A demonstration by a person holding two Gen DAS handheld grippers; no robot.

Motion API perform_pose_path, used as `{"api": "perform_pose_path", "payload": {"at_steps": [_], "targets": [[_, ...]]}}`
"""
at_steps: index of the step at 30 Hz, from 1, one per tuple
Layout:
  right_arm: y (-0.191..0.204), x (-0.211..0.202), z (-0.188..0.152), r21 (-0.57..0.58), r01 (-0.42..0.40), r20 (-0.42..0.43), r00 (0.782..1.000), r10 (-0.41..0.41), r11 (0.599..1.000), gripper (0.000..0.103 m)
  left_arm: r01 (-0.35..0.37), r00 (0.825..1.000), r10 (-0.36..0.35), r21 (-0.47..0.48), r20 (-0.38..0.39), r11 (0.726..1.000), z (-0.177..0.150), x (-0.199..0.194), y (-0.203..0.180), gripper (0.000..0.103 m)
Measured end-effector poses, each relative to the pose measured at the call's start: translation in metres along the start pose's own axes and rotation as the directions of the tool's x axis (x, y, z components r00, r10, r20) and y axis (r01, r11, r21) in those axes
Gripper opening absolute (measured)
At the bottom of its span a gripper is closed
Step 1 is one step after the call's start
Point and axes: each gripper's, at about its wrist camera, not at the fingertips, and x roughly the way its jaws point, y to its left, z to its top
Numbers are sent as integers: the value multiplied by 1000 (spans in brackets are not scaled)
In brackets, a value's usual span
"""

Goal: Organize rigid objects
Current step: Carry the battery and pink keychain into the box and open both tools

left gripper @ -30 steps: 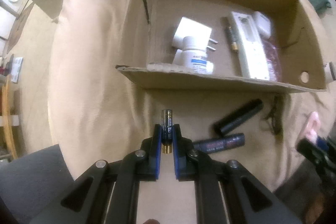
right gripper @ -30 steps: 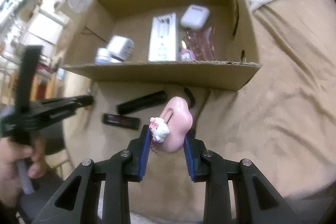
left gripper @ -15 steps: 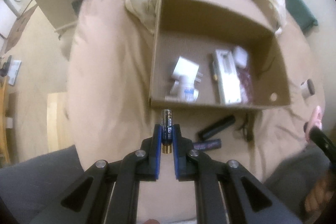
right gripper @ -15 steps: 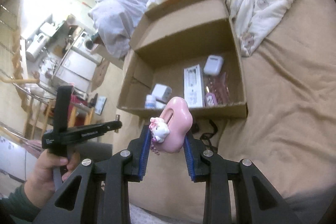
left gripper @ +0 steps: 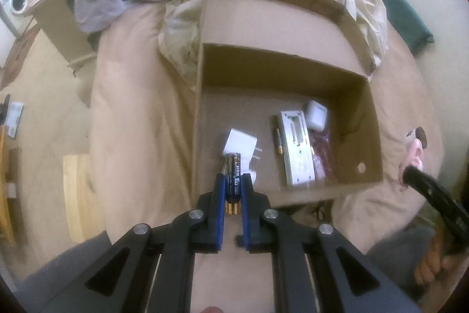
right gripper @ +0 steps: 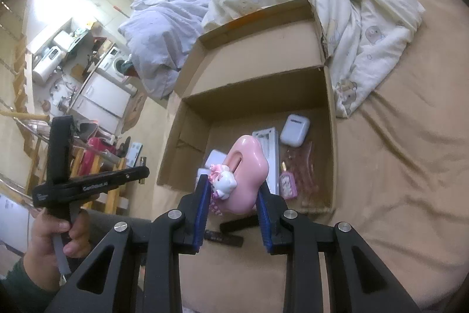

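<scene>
My left gripper is shut on a dark battery with a gold end, held high above the near left part of the open cardboard box. My right gripper is shut on a pink cloud-shaped holder with a small white toy figure, held above the box's near edge. In the box lie a white charger plug, a white remote, a white earbud case, a loose battery and pink items.
The box rests on a tan bed cover. Black stick-shaped objects lie on the cover in front of the box. Crumpled bedding lies behind and right of the box. The left gripper's handle shows at the left of the right wrist view.
Both grippers have risen well above the bed and moved toward the box, each still holding its object. The box now looks smaller and lies below them.
</scene>
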Motion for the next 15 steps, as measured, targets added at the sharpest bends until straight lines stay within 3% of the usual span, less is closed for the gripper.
{"api": "perform_pose_path", "payload": {"at_steps": [15], "targets": [[-34, 67, 33, 52, 49, -65, 997, -46, 997, 32, -44, 997, 49, 72, -65, 996, 31, 71, -27, 9]]}}
